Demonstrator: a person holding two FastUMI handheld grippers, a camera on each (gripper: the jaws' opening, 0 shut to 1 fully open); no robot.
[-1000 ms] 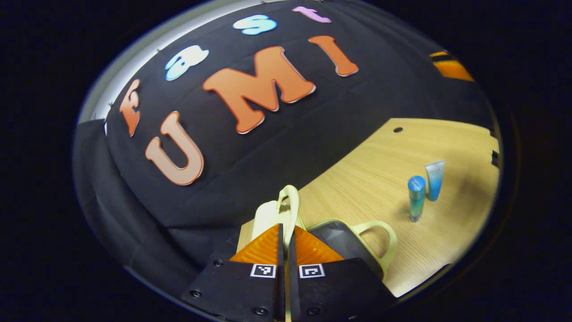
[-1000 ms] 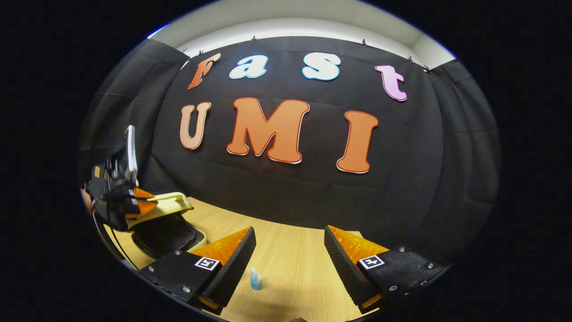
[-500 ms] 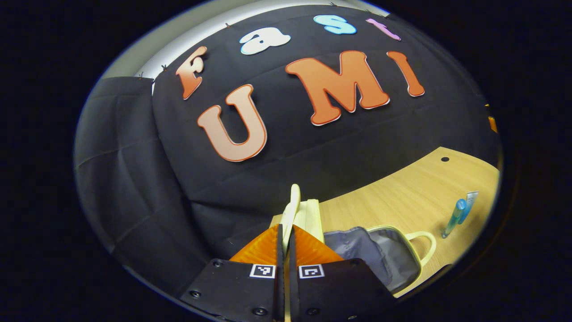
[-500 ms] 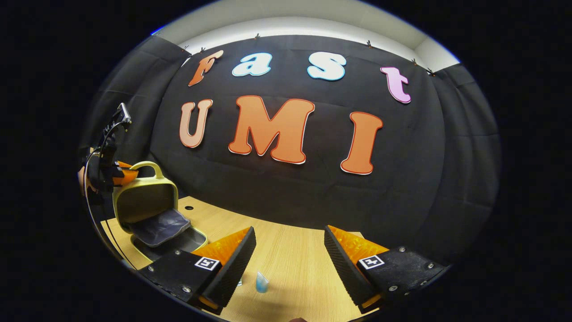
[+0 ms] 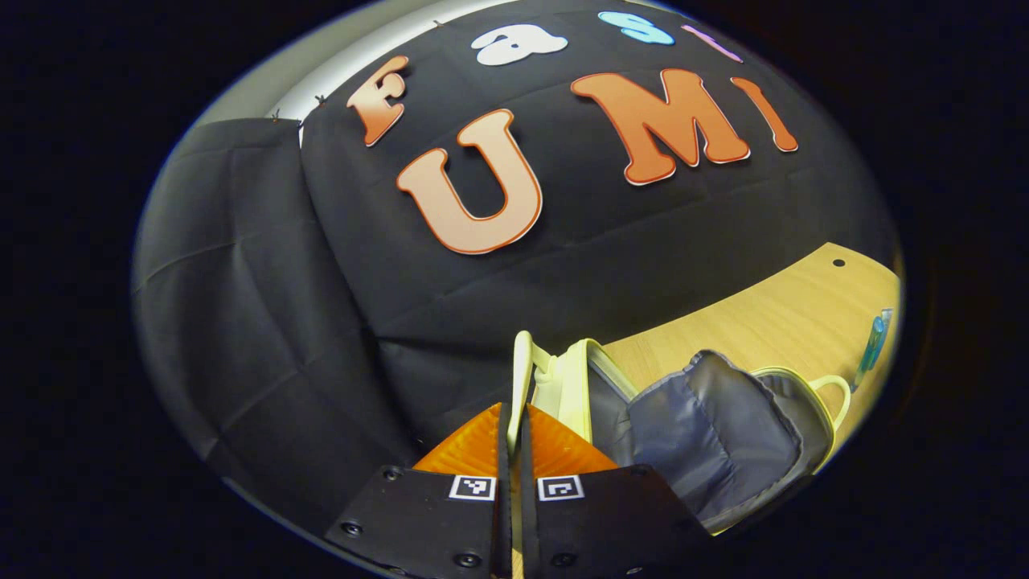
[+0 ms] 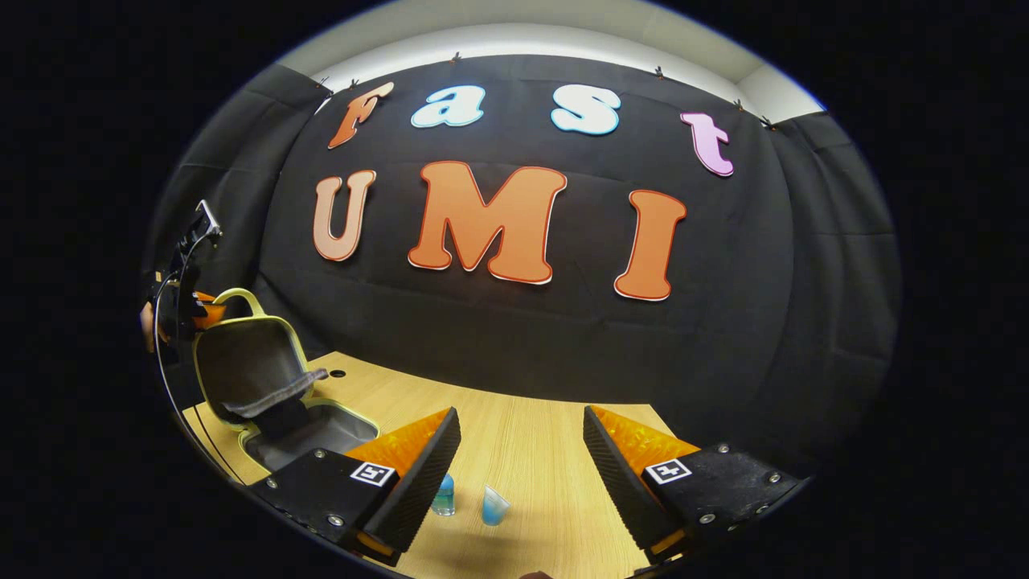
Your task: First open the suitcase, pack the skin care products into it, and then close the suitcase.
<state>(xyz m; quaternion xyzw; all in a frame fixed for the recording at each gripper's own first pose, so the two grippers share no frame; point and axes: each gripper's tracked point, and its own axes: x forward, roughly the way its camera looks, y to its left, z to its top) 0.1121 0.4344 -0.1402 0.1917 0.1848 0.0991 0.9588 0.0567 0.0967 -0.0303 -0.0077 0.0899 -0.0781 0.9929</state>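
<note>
At the bottom centre of the left gripper view, the left gripper (image 5: 511,430) is clenched on the lid handle (image 5: 521,371) of the pale yellow suitcase (image 5: 723,434), which stands open at lower right on the wooden table (image 5: 772,314). In the right gripper view, the right gripper (image 6: 521,450) hangs released; between its fingers stand a blue bottle (image 6: 443,494) and a tube (image 6: 494,507), with the suitcase at far left.

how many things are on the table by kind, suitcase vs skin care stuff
suitcase: 1, open, lid held up by its handle in the left gripper
bottle: 1
tube: 1
total: 3
</note>
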